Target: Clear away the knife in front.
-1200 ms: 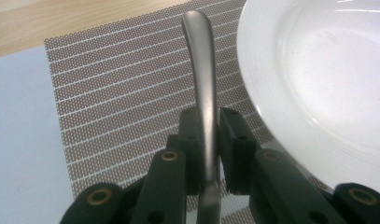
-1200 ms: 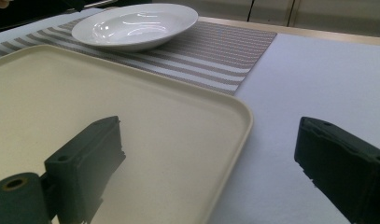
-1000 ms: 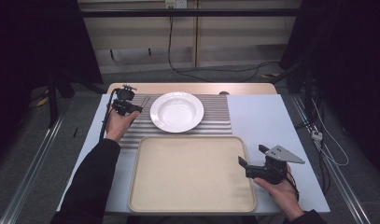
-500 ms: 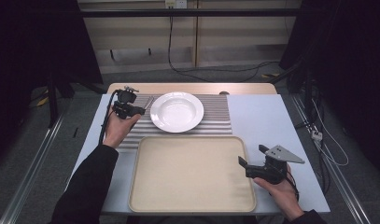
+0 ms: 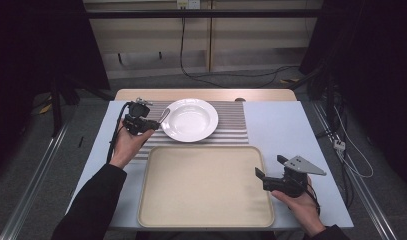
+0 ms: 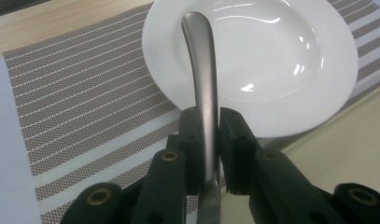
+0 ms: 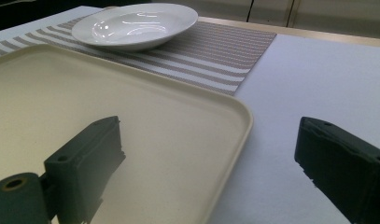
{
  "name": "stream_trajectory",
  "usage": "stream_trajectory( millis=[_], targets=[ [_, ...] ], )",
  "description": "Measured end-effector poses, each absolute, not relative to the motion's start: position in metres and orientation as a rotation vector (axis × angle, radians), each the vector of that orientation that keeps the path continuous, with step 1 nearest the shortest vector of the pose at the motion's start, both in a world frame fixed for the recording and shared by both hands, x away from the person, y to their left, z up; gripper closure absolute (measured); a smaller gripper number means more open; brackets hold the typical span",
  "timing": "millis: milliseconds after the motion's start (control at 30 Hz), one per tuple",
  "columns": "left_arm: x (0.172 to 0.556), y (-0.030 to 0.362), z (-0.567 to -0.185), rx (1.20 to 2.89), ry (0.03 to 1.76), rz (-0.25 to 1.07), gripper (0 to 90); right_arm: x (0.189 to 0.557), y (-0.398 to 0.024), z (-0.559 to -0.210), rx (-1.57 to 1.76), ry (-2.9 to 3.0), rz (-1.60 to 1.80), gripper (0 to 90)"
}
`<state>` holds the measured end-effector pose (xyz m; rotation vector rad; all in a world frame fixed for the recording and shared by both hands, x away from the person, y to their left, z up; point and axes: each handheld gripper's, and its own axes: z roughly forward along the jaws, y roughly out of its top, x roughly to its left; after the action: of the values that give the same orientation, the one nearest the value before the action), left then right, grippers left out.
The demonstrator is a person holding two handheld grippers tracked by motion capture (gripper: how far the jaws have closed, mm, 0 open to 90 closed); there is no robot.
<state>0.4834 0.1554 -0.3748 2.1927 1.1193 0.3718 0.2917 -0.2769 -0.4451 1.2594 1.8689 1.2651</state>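
My left gripper (image 5: 152,121) (image 6: 208,126) is shut on the handle of a silver metal utensil (image 6: 202,70) (image 5: 164,115). The handle sticks out past the jaws over the left rim of a white deep plate (image 5: 189,119) (image 6: 281,60) (image 7: 131,23). The utensil's working end is hidden below the jaws. The plate rests on a striped placemat (image 5: 233,120) (image 6: 85,102) (image 7: 215,51). My right gripper (image 5: 269,166) (image 7: 211,140) is open, with nothing between the jaws. It straddles the right edge of a beige tray (image 5: 201,185) (image 7: 131,107).
The tray lies in front of the placemat on a pale blue table surface (image 5: 276,125) (image 7: 327,74). A wooden strip (image 5: 206,94) runs along the table's far edge. Cables (image 5: 226,75) lie on the floor beyond.
My left gripper has shifted slightly toward the plate with the utensil in it. The right hand has stayed where it was.
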Motion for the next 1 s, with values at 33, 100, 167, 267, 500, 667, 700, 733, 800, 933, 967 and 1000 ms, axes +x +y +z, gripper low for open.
stream_trajectory(
  millis=[33, 100, 167, 267, 500, 667, 700, 733, 800, 933, 967, 1000],
  targets=[
    [0.481, 0.154, -0.375, 2.192, 1.119, 0.368, 79.8, 0.292, -0.277, -0.445, 1.259, 1.869, 1.265, 7.4],
    [0.478, 0.153, -0.376, 2.195, 1.114, 0.361, 79.8, 0.292, -0.277, -0.445, 1.259, 1.87, 1.264, 7.4],
    [0.474, 0.152, -0.376, 2.197, 1.108, 0.355, 79.8, 0.292, -0.277, -0.445, 1.259, 1.871, 1.266, 7.4],
    [0.469, 0.15, -0.377, 2.202, 1.101, 0.352, 79.8, 0.292, -0.276, -0.445, 1.258, 1.871, 1.265, 7.3],
    [0.457, 0.142, -0.377, 2.236, 1.092, 0.359, 79.8, 0.292, -0.276, -0.445, 1.254, 1.873, 1.266, 7.3],
    [0.448, 0.138, -0.381, 2.248, 1.083, 0.34, 79.8, 0.292, -0.276, -0.445, 1.253, 1.874, 1.267, 7.4],
    [0.446, 0.138, -0.381, 2.255, 1.079, 0.342, 79.8, 0.292, -0.276, -0.445, 1.254, 1.874, 1.268, 7.3],
    [0.444, 0.137, -0.382, 2.254, 1.081, 0.338, 79.8, 0.292, -0.276, -0.445, 1.254, 1.874, 1.268, 7.3],
    [0.441, 0.136, -0.382, 2.253, 1.077, 0.332, 79.8, 0.292, -0.276, -0.445, 1.255, 1.876, 1.264, 7.3],
    [0.433, 0.131, -0.384, 2.217, 1.092, 0.306, 79.8, 0.292, -0.276, -0.445, 1.254, 1.875, 1.267, 7.3],
    [0.432, 0.132, -0.383, 2.238, 1.074, 0.304, 79.8, 0.292, -0.276, -0.445, 1.254, 1.875, 1.266, 7.3],
    [0.43, 0.131, -0.383, 2.226, 1.077, 0.296, 79.8, 0.292, -0.276, -0.445, 1.254, 1.875, 1.267, 7.3]
  ],
)
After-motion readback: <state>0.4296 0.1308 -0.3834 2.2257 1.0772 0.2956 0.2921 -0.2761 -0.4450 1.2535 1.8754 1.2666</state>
